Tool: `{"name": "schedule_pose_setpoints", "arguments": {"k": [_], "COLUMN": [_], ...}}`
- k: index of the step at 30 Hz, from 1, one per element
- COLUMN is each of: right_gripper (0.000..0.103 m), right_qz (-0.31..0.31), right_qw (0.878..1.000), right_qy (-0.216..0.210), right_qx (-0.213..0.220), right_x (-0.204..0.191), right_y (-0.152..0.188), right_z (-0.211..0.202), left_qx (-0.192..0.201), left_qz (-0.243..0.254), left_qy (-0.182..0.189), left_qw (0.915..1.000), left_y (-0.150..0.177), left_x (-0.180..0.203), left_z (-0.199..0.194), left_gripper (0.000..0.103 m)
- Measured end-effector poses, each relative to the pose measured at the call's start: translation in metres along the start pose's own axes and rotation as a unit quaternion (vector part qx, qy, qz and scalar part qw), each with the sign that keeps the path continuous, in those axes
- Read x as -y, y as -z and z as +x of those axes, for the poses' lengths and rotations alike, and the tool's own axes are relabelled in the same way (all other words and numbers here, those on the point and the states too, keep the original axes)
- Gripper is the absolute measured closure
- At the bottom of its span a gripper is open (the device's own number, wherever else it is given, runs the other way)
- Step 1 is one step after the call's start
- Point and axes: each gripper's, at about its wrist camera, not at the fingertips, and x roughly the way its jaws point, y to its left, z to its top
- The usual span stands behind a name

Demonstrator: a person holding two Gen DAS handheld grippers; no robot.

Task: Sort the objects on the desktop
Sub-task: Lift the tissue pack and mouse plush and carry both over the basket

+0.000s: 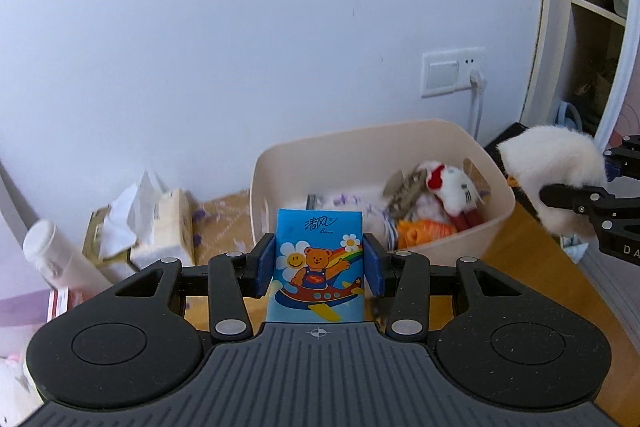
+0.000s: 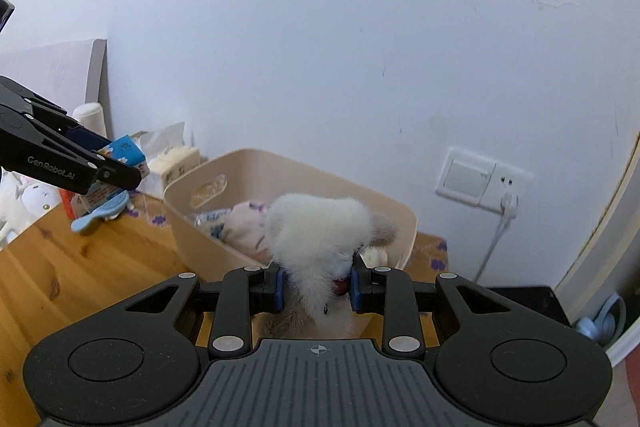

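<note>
Blue-padded left tongs [image 1: 319, 264] clamp a blue tissue pack [image 1: 316, 263] printed with a cartoon bear in a plane and "Breeze", held above the counter [image 1: 520, 259] before the beige bin [image 1: 496, 187]. Right tongs [image 2: 319, 287] pinch a white fluffy toy [image 2: 316, 227] just in front of that bin.

From my right wrist cam: the right gripper [image 2: 316, 286] has its blue pads [image 2: 279, 287] squeezed onto a fluffy white plush toy [image 2: 320, 231], which sticks up between the fingers and blocks a good part of the beige bin [image 2: 208, 251] behind it. Inside the bin I can make out a pale plush with purple bits [image 2: 248, 227] and some clear wrapped stuff, hard to tell what. Over at the left edge the left gripper [image 2: 120, 167] is clamped on a blue tissue pack [image 2: 124, 151], held above the wooden desk [image 2: 80, 267]. Under it lies a light blue brush [image 2: 98, 217]. A wall socket [image 2: 486, 179] with a white plug sits on the right.
</note>
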Motion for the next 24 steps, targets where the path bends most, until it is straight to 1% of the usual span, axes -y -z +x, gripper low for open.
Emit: {"name": "schedule_pose_setpoints", "arguments": {"k": [2,7,9,13,19,22,24], "right_gripper": [0.076,0.076,0.076,0.076,0.076,0.076,0.076], "right_qz": [-0.001,-0.005,-0.005,-0.005,-0.002,-0.01,-0.012], "right_qw": [1.0,1.0,1.0,1.0,0.999,0.999,0.998], "right_qy": [0.003,0.009,0.01,0.013,0.014,0.012,0.012], "right_qx": [0.002,-0.01,-0.011,-0.02,-0.033,-0.046,-0.054], "right_x": [0.001,0.008,0.012,0.023,0.038,0.041,0.043], "right_y": [-0.005,-0.013,-0.016,-0.024,-0.032,-0.032,-0.031], "right_z": [0.004,0.022,0.029,0.041,0.058,0.069,0.078], "left_qx": [0.004,0.002,0.006,0.003,-0.005,-0.015,-0.022], "left_qz": [0.001,-0.001,0.006,0.004,0.0,-0.01,-0.007], "left_qy": [0.0,0.002,-0.003,-0.006,-0.012,-0.004,-0.005], "left_qw": [1.0,1.0,1.0,1.0,0.9999,0.9998,0.9997], "left_y": [-0.008,-0.026,-0.031,-0.042,-0.048,-0.049,-0.049], "left_x": [0.001,0.005,0.009,0.01,0.012,0.011,0.013], "left_z": [0.006,0.026,0.033,0.051,0.079,0.093,0.101], "left_gripper": [0.057,0.057,0.057,0.057,0.057,0.057,0.057]}}
